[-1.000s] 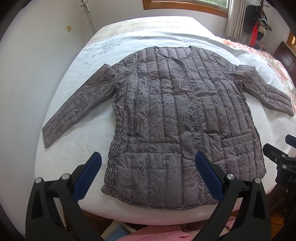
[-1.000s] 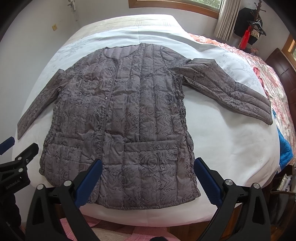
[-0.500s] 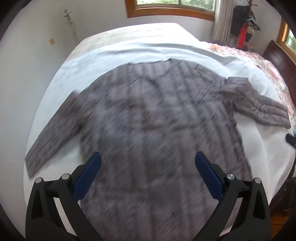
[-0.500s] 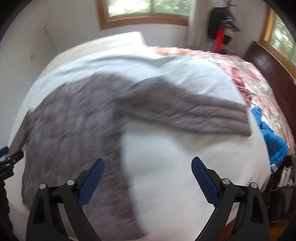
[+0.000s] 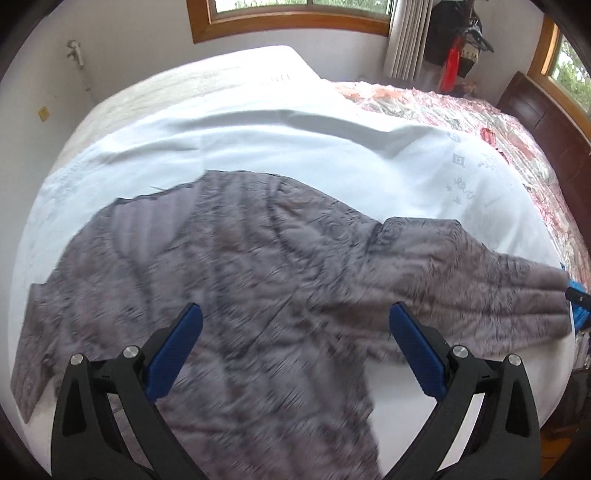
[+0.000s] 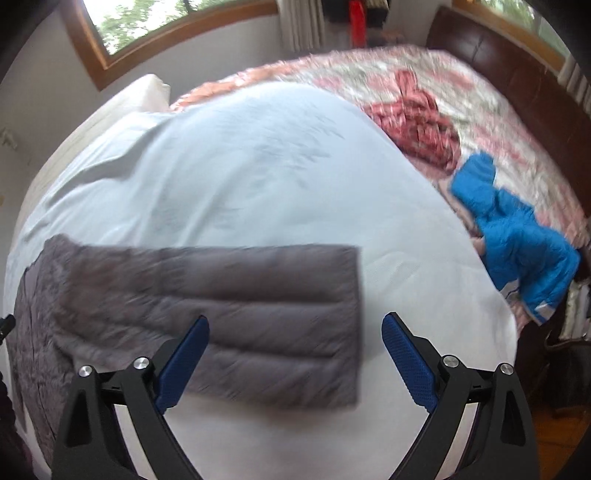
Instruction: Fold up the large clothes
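A grey quilted jacket (image 5: 240, 266) lies spread flat on a white sheet (image 5: 295, 136) over the bed. My left gripper (image 5: 295, 347) is open and empty, hovering over the jacket's upper body near the right armpit. The jacket's right sleeve (image 5: 480, 280) stretches out to the right. In the right wrist view that sleeve (image 6: 229, 306) lies flat with its cuff end (image 6: 351, 321) between my fingers' line. My right gripper (image 6: 295, 358) is open and empty, just above the sleeve's cuff. Both views are motion-blurred.
A blue puffy jacket (image 6: 517, 240) and a red-pink garment (image 6: 417, 114) lie on the floral bedspread (image 6: 369, 74) at the right. A dark wooden headboard (image 6: 517, 74) stands far right. A wall and window (image 5: 295, 14) lie behind the bed.
Both grippers swung right and forward over the bed. The left went from the hem to the upper body. The right went from the hem to the right sleeve's cuff. Both stayed open.
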Tool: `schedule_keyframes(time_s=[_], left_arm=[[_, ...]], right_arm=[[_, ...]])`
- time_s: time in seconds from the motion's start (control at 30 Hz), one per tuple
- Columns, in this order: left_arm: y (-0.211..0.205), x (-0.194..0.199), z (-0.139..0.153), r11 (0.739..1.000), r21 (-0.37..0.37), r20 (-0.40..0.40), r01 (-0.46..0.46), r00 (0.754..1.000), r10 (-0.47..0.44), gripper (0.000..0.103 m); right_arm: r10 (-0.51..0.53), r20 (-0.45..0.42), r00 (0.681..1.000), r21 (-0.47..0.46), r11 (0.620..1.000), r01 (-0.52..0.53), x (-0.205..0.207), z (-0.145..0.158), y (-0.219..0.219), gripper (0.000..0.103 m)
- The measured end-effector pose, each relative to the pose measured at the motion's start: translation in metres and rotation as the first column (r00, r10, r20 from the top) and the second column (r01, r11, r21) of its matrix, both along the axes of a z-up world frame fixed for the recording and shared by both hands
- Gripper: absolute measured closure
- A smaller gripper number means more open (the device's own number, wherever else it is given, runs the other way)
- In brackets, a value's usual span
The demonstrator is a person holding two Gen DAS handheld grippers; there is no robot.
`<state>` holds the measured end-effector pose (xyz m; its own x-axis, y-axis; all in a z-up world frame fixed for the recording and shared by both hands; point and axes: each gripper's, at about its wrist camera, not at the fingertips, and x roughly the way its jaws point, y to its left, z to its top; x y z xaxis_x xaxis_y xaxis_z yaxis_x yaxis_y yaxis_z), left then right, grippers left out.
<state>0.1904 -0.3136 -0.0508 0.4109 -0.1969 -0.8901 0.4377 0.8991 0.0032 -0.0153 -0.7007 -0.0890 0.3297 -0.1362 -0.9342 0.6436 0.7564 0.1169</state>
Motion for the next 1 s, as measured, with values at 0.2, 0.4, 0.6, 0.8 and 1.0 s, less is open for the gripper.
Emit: schedule_keyframes(time_s=[0.2,0.4,0.6,0.8,1.0], left_arm=[[-0.020,0.019,-0.030,0.999,0.039,-0.034,-0.011,0.999,0.013,0.003],[-0.019,0.026,-0.042,0.999,0.044,-0.054,-0.025,0.998,0.027,0.003],[-0.012,0.025,-0.042,0.999,0.050,-0.043,-0.012,0.999,0.015,0.003],[0.001,0.032,-0.061,0.998,0.057,-0.092,-0.033,0.995,0.038,0.003],[0.014,0.039,-0.084,0.998,0.052,-0.141,-0.031,0.989,0.038,0.003]], right_arm=[[0.032,0.010,0.999,0.080,0.996,-0.033,0.003,-0.025,-0.022,0.011],[0.095,0.071,0.993,0.147,0.984,-0.105,0.014,-0.018,-0.006,0.071],[0.075,0.146,0.987,0.141,0.985,-0.096,0.008,0.011,-0.005,0.091],[-0.007,-0.001,1.000,0.160,0.987,0.007,0.001,-0.023,-0.010,0.092],[-0.072,0.063,0.995,0.201,0.978,0.058,-0.005,-0.004,-0.004,0.092]])
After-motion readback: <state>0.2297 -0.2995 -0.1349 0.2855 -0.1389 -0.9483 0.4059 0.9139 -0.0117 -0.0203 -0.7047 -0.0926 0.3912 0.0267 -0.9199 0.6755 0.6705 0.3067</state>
